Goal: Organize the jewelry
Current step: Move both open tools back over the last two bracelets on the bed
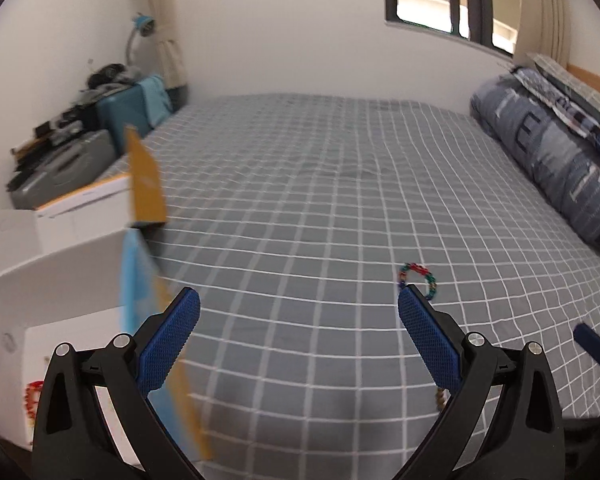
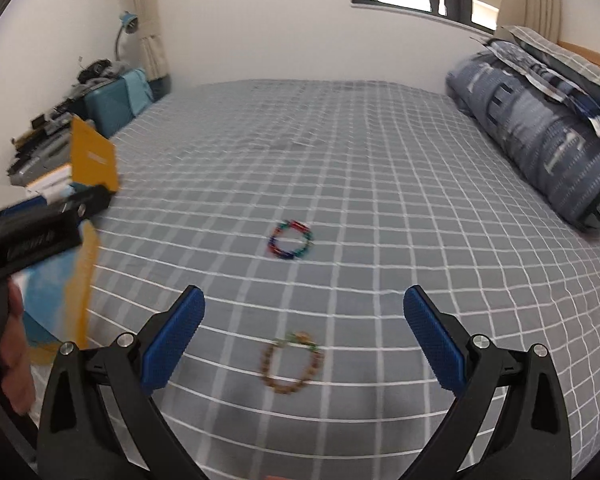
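Note:
A multicoloured bracelet [image 2: 291,240] lies on the grey checked bed [image 2: 360,168], ahead of my right gripper [image 2: 304,312]. Nearer, a brown beaded bracelet [image 2: 292,364] lies between that gripper's wide-open blue fingers, below them and untouched. In the left wrist view the multicoloured bracelet [image 1: 418,278] sits just beyond the right fingertip of my left gripper [image 1: 299,306], which is open and empty. A bit of the brown bracelet [image 1: 441,396] peeps out beside that finger. An open white box [image 1: 60,280] stands at the left, with a red beaded bracelet [image 1: 33,398] in it, partly hidden by the finger.
The box's yellow flap [image 1: 146,184] stands up at the bed's left edge. A rolled blue quilt [image 2: 540,140] lies along the right side. Suitcases and clutter [image 1: 80,140] stand at the far left by the wall. A hand [image 2: 8,360] holds the left gripper's handle.

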Demonstrator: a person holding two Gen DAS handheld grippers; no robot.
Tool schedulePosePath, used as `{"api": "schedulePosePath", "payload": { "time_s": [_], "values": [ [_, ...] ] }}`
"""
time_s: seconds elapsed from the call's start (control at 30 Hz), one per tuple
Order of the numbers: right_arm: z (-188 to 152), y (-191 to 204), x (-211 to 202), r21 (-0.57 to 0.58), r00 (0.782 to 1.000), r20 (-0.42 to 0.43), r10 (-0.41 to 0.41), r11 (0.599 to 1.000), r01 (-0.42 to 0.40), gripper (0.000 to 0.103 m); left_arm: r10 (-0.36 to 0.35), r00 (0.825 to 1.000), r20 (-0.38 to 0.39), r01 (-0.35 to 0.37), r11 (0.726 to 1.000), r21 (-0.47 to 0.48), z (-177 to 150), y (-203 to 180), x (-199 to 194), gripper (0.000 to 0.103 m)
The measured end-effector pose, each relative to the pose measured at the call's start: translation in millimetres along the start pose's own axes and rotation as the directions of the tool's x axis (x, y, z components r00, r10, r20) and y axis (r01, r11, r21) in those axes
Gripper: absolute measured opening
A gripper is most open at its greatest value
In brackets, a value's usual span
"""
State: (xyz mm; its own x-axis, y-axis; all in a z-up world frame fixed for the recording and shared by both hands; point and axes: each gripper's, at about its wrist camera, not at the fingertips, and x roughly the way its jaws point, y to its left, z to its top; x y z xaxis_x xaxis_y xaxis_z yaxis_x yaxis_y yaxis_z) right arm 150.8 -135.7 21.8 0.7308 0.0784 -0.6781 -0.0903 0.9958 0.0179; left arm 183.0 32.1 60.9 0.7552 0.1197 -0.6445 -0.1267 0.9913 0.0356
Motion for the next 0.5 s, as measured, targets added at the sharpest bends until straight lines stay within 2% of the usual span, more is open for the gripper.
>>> {"api": "schedulePosePath", "payload": {
  "time_s": [0.2, 0.5],
  "values": [
    [-28, -22, 50, 0.013, 0.995, -0.095, -0.01, 1.0, 0.012, 0.096, -0.018, 0.998, -0.068, 0.02, 1.0, 0.02, -3, -35, 54, 0.098],
    [-42, -34, 82, 0.006, 0.99, -0.136, -0.043, 0.999, 0.044, 0.096, -0.025, 0.99, -0.139, 0.029, 0.999, 0.029, -7, -66, 134, 0.097]
  ]
}}
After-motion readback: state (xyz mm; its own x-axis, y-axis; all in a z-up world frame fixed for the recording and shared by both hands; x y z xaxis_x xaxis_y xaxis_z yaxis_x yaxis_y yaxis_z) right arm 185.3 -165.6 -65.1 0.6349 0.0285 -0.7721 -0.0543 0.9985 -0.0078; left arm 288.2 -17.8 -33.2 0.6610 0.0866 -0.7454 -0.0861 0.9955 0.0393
